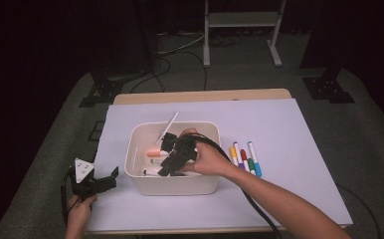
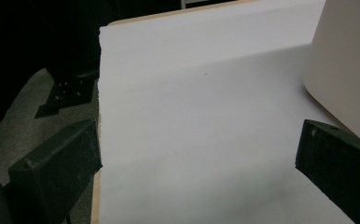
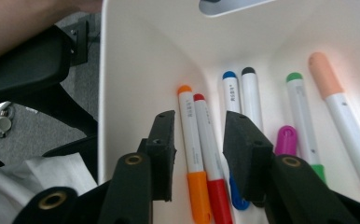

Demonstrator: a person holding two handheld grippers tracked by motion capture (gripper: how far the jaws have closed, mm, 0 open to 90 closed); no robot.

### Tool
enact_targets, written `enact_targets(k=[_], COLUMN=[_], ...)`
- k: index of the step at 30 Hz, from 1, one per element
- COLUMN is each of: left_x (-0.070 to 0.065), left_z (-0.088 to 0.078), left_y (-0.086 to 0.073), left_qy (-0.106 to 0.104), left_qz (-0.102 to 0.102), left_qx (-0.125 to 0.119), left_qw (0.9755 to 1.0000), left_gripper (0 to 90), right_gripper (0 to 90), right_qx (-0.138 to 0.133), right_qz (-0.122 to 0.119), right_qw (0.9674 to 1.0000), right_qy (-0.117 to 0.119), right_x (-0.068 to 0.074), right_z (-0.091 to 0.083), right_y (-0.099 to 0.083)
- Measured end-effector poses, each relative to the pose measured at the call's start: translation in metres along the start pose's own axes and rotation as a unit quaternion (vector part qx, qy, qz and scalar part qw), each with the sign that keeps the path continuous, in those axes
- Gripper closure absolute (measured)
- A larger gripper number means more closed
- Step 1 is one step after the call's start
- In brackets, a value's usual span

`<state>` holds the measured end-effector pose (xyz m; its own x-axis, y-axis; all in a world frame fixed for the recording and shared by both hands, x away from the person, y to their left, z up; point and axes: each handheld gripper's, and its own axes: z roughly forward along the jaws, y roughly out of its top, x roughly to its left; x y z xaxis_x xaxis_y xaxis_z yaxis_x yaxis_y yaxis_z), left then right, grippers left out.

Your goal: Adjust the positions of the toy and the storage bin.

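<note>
White table sheet [image 1: 289, 149], cream bin [image 3: 141, 70], orange-and-red markers [image 3: 201, 154] between spread right claw [image 3: 199, 140].

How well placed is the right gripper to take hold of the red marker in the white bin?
Probably yes. The right gripper is already down inside the white bin, its jaws open astride the red marker and the orange marker beside it; it may catch both.

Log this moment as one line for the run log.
right gripper: open, inside white plastic bin, orange and red markers between jaws | left gripper: open, empty, over white sheet
</note>
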<state>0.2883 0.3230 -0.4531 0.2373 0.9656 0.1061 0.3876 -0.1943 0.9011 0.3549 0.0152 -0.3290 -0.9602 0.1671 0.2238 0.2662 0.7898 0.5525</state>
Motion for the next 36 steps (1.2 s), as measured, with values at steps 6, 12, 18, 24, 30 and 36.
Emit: enact_targets(k=[6, 12, 18, 24, 30, 36], left_x=[-0.001, -0.001, -0.001, -0.001, -0.001, -0.001], left_z=[0.0, 0.0, 0.0, 0.0, 0.0, 0.0], left_y=[0.0, 0.0, 0.0, 0.0, 0.0, 0.0], left_qy=[0.001, 0.002, 0.002, 0.003, 0.003, 0.004], left_qz=[0.0, 0.001, 0.004, 0.004, 0.006, 0.006], left_qx=[0.001, 0.001, 0.003, 0.003, 0.004, 0.003], left_qw=[1.0, 1.0, 1.0, 1.0, 1.0, 1.0], left_gripper=[0.0, 0.0, 0.0, 0.0, 0.0, 0.0], right_gripper=[54.2, 48.8, 45.2, 42.9, 42.5, 42.4], right_qx=[-0.04, -0.068, -0.093, -0.104, -0.113, -0.123], right_qz=[0.017, 0.035, 0.058, 0.085, 0.104, 0.131], right_qw=[0.999, 0.9967, 0.9926, 0.9884, 0.9843, 0.9783], right_qy=[-0.011, -0.027, -0.051, -0.07, -0.087, -0.103], right_x=[0.001, -0.001, -0.004, -0.009, -0.015, -0.023], right_z=[-0.038, -0.073, -0.102, -0.118, -0.128, -0.134], right_y=[-0.015, -0.036, -0.062, -0.09, -0.118, -0.147])
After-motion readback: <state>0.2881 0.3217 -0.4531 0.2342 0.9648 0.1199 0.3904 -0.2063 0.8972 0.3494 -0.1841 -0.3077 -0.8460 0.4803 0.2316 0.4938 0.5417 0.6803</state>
